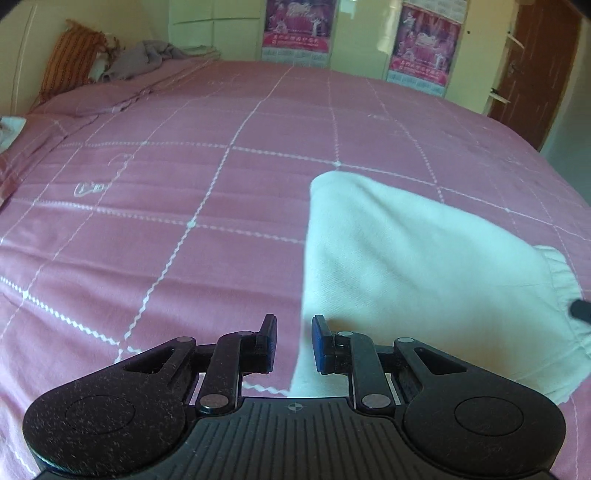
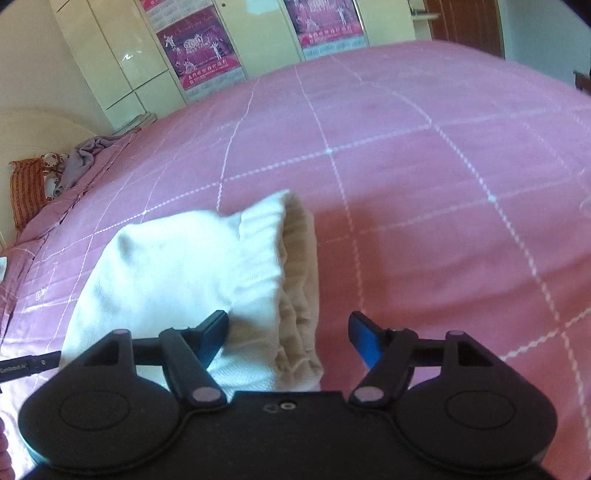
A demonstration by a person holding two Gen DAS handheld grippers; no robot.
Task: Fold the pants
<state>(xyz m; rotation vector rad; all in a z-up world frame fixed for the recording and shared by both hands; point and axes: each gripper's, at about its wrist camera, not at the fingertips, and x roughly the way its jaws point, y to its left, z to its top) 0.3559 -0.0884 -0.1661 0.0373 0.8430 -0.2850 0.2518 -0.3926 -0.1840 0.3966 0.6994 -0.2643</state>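
White pants (image 1: 406,266) lie folded in a bundle on the pink checked bedsheet (image 1: 166,206). My left gripper (image 1: 294,343) hovers over the bundle's left edge. Its jaws stand a narrow gap apart, with sheet and cloth edge showing between them and nothing pinched. A dark tip of the other gripper (image 1: 581,310) pokes in at the ruffled right end. In the right wrist view the pants (image 2: 177,266) show their gathered elastic waistband (image 2: 299,280). My right gripper (image 2: 288,336) is open wide just above that waistband end, and its pads press on nothing.
An orange striped pillow (image 1: 70,62) and a crumpled grey cloth (image 1: 147,59) lie at the bed's far left corner. Cream wardrobe doors with pink posters (image 1: 295,26) stand behind the bed, and a brown door (image 1: 535,74) at the far right.
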